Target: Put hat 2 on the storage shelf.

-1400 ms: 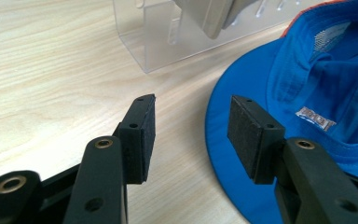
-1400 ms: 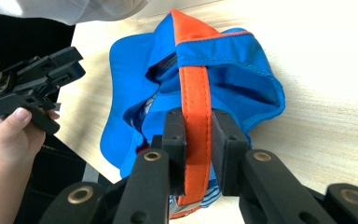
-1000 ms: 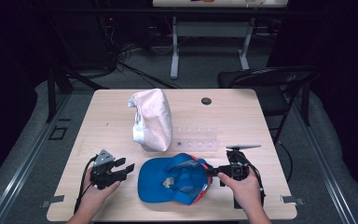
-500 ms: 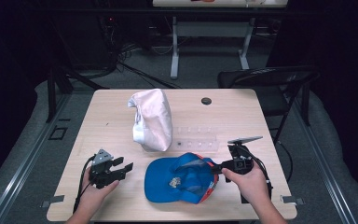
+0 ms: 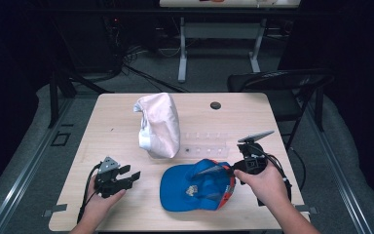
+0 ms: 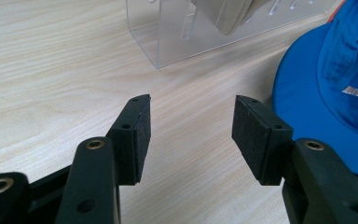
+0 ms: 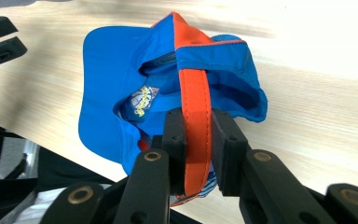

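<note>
Since the earlier high view, the blue cap [image 5: 198, 184] is sitting a little further toward the person's right on the table [image 5: 253, 112], and its rear edge is coming up off the wood in the grip of the right gripper [image 5: 232, 171], which is now sitting slightly higher in the picture. That right gripper is pinching the cap's orange strap [image 7: 195, 126]: in the right gripper view the two black jaws are pressing against either side of the strap, and the cap is hanging away from them with its open underside and an inner label showing. The brim end is lying near the front edge of the table. The left gripper [image 5: 132, 176] is resting in the person's left hand [image 5: 99, 202] near the front left part of the table, well apart from the cap, with the hand lying on the wood. Its jaws have just been opening a little and are now standing spread apart, with nothing between the pads but bare table; the left gripper view is showing the cap's blue brim just beside the right-hand pad [image 6: 254, 135] without touching it. Beyond those jaws a clear plastic stand [image 6: 205, 28] is sitting on the table, and a pale pink cap [image 5: 159, 124] is resting on it near the table's middle.
</note>
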Motion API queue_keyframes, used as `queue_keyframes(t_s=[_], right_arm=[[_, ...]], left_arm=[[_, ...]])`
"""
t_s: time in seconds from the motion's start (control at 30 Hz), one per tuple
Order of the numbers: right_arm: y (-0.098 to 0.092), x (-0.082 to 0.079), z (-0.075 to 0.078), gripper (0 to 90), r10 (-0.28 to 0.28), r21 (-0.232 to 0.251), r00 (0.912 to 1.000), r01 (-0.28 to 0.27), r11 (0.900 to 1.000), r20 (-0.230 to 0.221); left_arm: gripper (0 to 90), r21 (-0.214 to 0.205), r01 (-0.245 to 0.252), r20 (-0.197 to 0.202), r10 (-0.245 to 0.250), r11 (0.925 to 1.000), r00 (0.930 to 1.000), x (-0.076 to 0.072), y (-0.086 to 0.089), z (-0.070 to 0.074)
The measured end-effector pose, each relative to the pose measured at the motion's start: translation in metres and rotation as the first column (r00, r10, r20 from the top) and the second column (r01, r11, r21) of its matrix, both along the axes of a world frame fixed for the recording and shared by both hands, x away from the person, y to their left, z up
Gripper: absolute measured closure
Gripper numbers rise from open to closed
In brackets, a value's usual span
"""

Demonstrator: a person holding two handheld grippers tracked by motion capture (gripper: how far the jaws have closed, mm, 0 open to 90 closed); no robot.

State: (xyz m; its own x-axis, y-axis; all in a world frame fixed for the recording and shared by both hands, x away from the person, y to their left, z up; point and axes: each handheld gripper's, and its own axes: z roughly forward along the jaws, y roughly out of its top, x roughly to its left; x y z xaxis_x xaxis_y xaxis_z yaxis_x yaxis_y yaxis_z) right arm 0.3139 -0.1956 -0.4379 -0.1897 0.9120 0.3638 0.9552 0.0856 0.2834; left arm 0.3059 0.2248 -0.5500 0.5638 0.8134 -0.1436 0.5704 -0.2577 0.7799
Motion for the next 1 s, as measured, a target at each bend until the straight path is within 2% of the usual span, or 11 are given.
queue_keyframes(t_s=[0.27,0.47,0.63,0.93,1.0], right_arm=[[0.000,0.003,0.019,77.3,0.006,-0.073,0.9999,-0.007,0.9973,-0.009],[-0.002,0.006,0.032,77.3,0.000,-0.101,1.0000,0.000,0.9948,-0.006],[-0.002,0.008,0.038,77.4,0.003,-0.147,0.9999,-0.004,0.9891,-0.012],[-0.001,0.011,0.047,77.4,0.003,-0.165,0.9995,-0.009,0.9863,-0.033],[0.000,0.012,0.050,77.4,-0.005,-0.166,0.9997,0.000,0.9861,-0.026]], left_arm=[[47.7,0.006,0.004,-0.006,-0.004,1.0000,1.0000,0.000,0.000,0.000],[47.7,0.005,0.002,-0.007,-0.002,1.0000,1.0000,0.000,0.000,0.000],[47.7,0.008,0.003,-0.007,-0.003,1.0000,1.0000,0.000,0.000,0.000],[47.7,0.009,0.000,-0.007,0.000,1.0000,1.0000,0.000,0.000,-0.001],[47.7,0.010,0.001,-0.007,-0.001,0.9999,1.0000,0.000,0.000,-0.001]])
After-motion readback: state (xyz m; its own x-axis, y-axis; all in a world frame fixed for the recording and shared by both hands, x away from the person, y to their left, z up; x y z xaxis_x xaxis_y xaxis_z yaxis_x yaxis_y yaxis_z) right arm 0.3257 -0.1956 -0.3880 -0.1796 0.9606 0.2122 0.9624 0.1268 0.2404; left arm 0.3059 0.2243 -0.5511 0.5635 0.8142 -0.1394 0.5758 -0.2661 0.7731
